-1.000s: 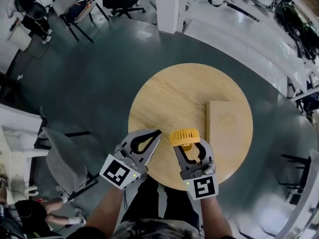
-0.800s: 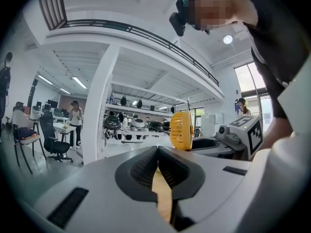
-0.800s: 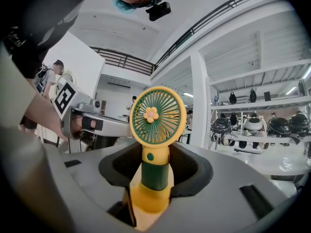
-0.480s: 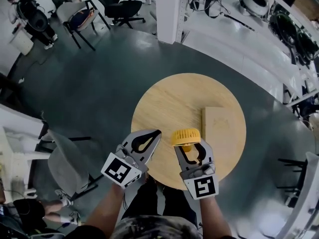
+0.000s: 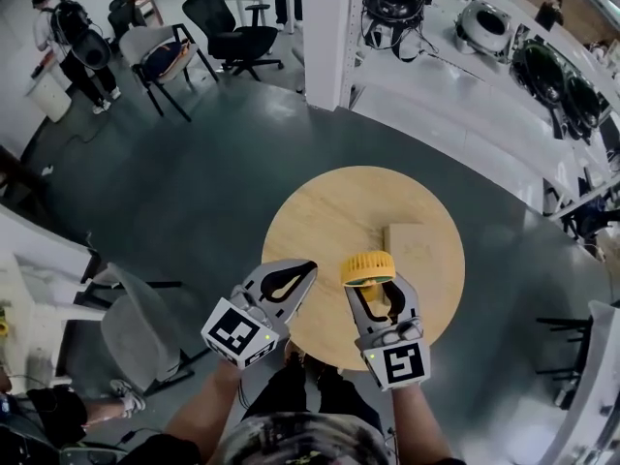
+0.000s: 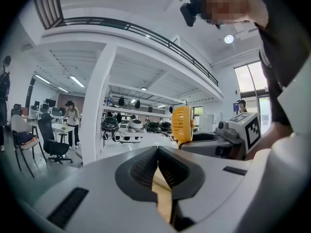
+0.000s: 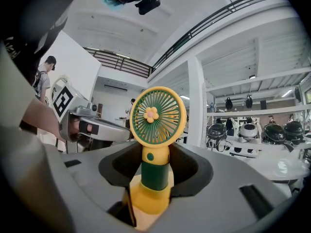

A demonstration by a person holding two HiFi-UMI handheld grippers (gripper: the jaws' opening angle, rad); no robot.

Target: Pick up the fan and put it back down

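Grey floor spreads round a round wooden surface (image 5: 329, 211), with white shelving to the right and a white pillar (image 5: 329, 27) behind it. At far left a grey chair (image 5: 136, 323) stands well apart from the surface.

My left gripper (image 5: 308, 267) hangs over the near left edge of the surface. Its jaws are pressed together at the tips with nothing between them.

Just beside it, my right gripper (image 5: 372, 287) is clamped on the fan (image 5: 368, 266), and the pads squeeze the green stem just above the yellow base. The fan stands upright in the grip, raised clear of the surface over its near edge. Its round yellow head with the green grille and small flower hub rises above the jaws.

Further right, a pale wooden box (image 5: 418, 250) lies flat on the surface, near the fan but apart from it.
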